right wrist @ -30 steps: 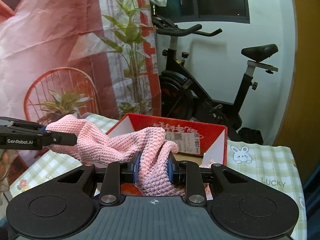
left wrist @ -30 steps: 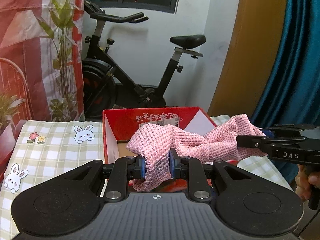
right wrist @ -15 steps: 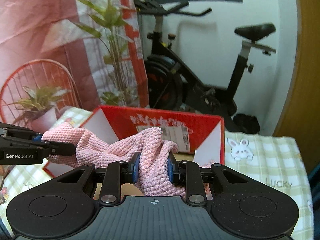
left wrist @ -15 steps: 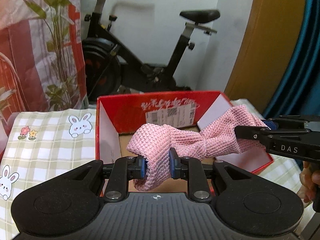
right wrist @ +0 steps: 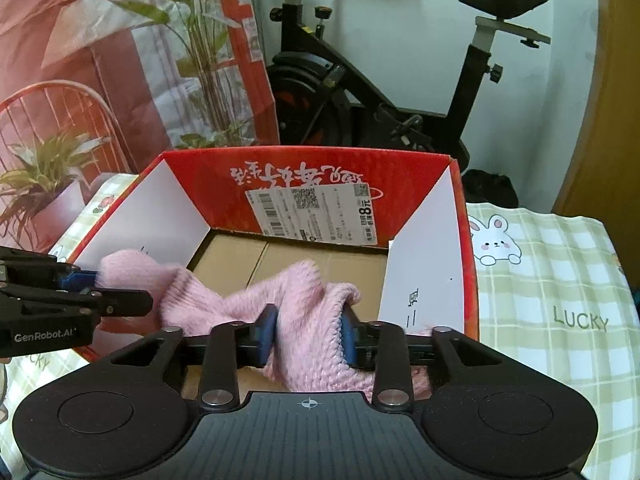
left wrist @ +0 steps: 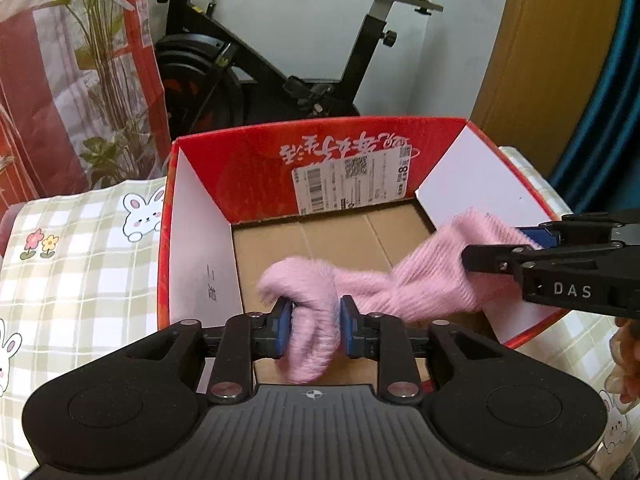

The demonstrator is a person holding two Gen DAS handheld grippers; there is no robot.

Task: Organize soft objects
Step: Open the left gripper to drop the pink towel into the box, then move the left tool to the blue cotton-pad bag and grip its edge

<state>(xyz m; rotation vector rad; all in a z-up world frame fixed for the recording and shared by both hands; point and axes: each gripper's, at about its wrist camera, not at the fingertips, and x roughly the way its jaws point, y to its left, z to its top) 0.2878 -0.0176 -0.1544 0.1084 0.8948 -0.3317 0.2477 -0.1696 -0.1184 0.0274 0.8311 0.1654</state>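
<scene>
A pink knitted cloth (left wrist: 400, 284) hangs stretched between my two grippers, low inside an open red cardboard box (left wrist: 248, 160). My left gripper (left wrist: 313, 328) is shut on the cloth's left end. My right gripper (right wrist: 308, 334) is shut on the cloth (right wrist: 304, 320) at its right end; it also shows from the side in the left wrist view (left wrist: 504, 256). The left gripper shows at the left edge of the right wrist view (right wrist: 112, 296). The box (right wrist: 464, 216) has white inner side walls and a brown floor.
The box stands on a table with a checked bunny tablecloth (left wrist: 80, 264), also seen right of the box (right wrist: 552, 280). An exercise bike (right wrist: 360, 80) stands behind the table. A red printed plant backdrop (left wrist: 60, 60) hangs at the left. A blue curtain (left wrist: 600, 120) is at the right.
Both grippers have moved forward and down with the cloth, from above the box's near rim to low inside the box. Both stay shut on it.
</scene>
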